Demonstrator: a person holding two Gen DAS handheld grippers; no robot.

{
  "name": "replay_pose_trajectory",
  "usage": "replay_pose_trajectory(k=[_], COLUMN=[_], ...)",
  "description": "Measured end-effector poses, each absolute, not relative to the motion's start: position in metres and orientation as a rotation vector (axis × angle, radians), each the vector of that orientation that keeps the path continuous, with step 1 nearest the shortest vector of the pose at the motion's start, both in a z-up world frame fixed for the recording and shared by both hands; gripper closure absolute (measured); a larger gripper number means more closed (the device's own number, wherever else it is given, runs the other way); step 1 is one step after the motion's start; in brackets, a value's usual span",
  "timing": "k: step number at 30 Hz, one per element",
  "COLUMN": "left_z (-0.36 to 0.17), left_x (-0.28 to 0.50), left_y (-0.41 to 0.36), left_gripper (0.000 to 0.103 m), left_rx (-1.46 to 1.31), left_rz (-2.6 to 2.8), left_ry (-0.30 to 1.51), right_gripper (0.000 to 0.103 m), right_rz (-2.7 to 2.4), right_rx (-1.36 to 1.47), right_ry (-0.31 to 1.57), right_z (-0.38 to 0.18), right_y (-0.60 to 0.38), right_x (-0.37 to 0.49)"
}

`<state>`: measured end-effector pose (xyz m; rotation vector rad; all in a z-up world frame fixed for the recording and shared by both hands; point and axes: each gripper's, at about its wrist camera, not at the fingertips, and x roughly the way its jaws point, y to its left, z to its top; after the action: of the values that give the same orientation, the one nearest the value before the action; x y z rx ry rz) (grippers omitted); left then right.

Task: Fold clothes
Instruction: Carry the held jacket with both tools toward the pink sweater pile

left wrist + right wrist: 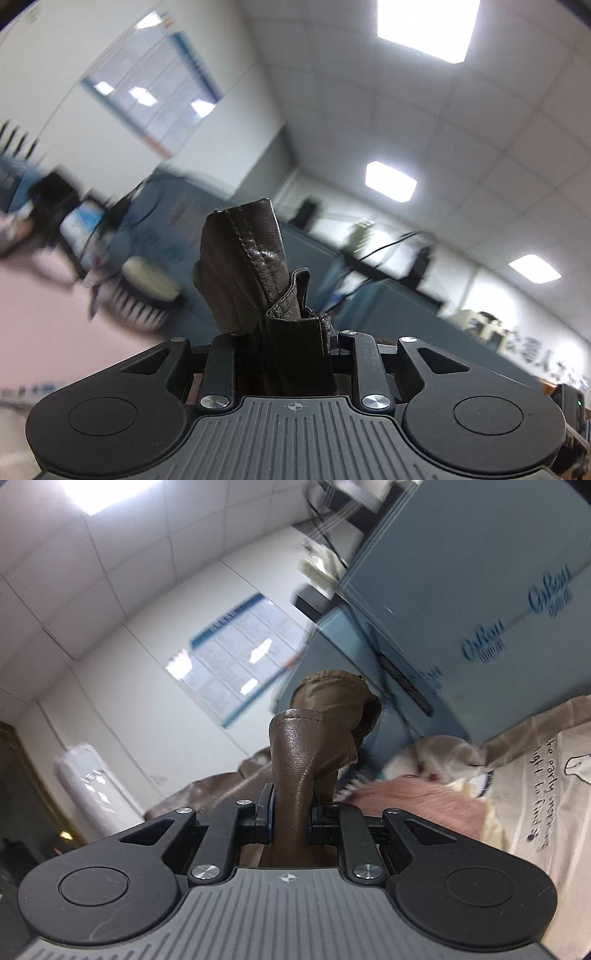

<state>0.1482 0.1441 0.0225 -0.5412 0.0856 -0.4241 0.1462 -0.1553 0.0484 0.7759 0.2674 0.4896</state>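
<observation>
My left gripper [291,343] is shut on a bunched edge of a dark brown leather garment [247,266], which sticks up between the jaws with a stitched seam showing. My right gripper [290,821] is shut on another fold of the same brown leather garment [295,768], with its lighter brown lining [332,694] bulging behind. Both grippers are raised and tilted up toward walls and ceiling. The rest of the garment is hidden below the grippers.
A pile of other clothes lies at the right of the right wrist view: a pink fluffy piece [417,797] and a cream cloth with printed text [539,801]. Blue partition panels [461,602] stand close behind. A pink surface [48,310] shows at the left.
</observation>
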Motion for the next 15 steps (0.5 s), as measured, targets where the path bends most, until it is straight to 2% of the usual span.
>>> replay_pose_trajectory(k=[4,10,12,15], left_z=[0.0,-0.001,-0.003,-0.004], left_x=[0.166,0.172,0.17,0.167], left_y=[0.151,0.136,0.133,0.129], left_gripper=[0.078,0.071,0.069,0.06], left_rx=[-0.527,-0.433,-0.415,-0.383], left_rz=[-0.386,-0.354,-0.341,-0.312], left_ry=[0.188,0.207,0.208,0.203], right_gripper=[0.082,0.072,0.063,0.056], right_rz=[0.401,0.365,0.337,0.299], right_rx=[0.694,0.665,0.616,0.537], right_ry=[0.268,0.286,0.273,0.247], right_z=[0.019,-0.008,-0.01,-0.012], right_y=[-0.158,-0.17,-0.167,-0.161], right_x=[0.173,0.195,0.192,0.185])
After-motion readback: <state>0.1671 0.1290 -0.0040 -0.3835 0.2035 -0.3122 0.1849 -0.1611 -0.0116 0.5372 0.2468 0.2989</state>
